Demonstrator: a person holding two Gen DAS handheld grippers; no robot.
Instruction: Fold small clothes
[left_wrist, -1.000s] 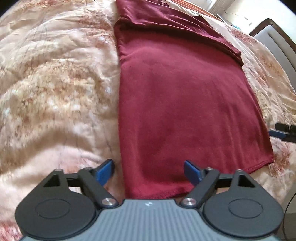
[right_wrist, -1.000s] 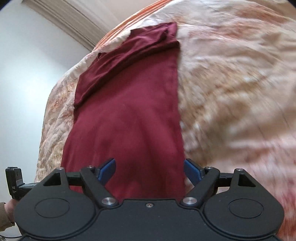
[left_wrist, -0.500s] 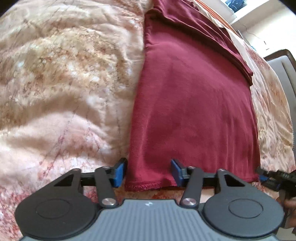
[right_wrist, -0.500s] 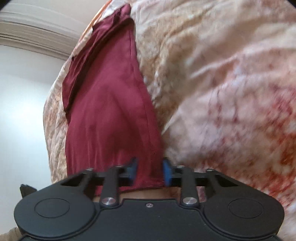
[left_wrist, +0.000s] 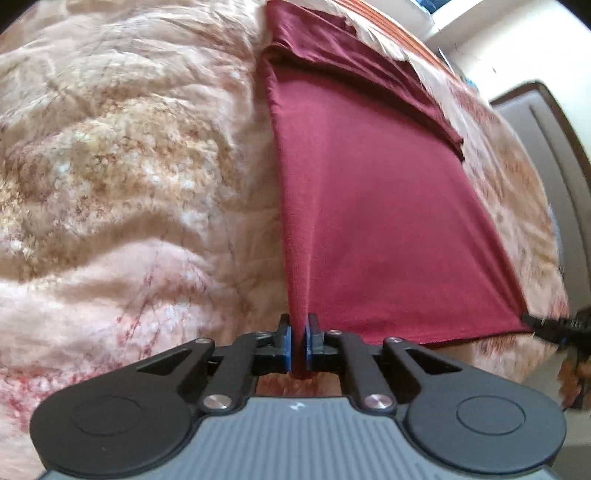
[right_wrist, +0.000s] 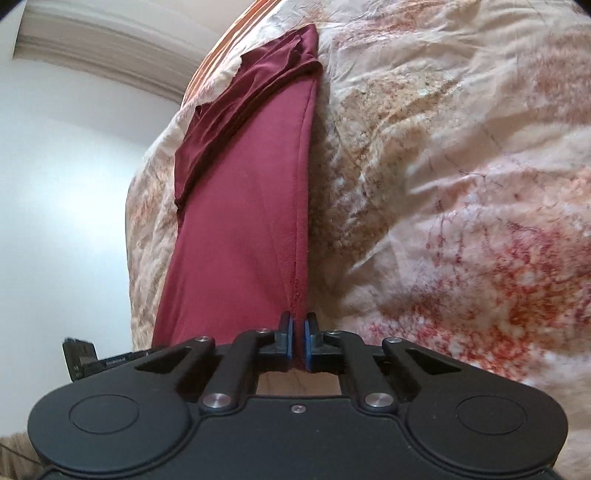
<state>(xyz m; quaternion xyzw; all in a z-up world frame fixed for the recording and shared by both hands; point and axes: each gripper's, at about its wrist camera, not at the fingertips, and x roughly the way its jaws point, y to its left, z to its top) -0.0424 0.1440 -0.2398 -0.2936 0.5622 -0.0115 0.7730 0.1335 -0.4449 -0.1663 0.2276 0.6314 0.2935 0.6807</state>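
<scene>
A dark red garment (left_wrist: 376, 206) lies lengthwise on a beige flowered bedspread (left_wrist: 129, 155), its far end folded over. My left gripper (left_wrist: 298, 334) is shut on the near left corner of its hem, which is pulled up off the bed. In the right wrist view the same dark red garment (right_wrist: 236, 229) runs away from me, and my right gripper (right_wrist: 298, 334) is shut on its near right corner. The right gripper's tip (left_wrist: 550, 325) shows at the right edge of the left view, holding that corner. The hem stretches taut between the two.
The bedspread (right_wrist: 443, 184) is wrinkled all around the cloth. A grey headboard or chair (left_wrist: 546, 140) stands at the right of the left view. A white wall (right_wrist: 74, 177) lies beyond the bed's edge, and the left gripper's body (right_wrist: 79, 356) pokes in there.
Both grippers went from wide open to shut, each pinching a near corner of the garment. The hem has lifted off the bedspread and both views have shifted forward and up.
</scene>
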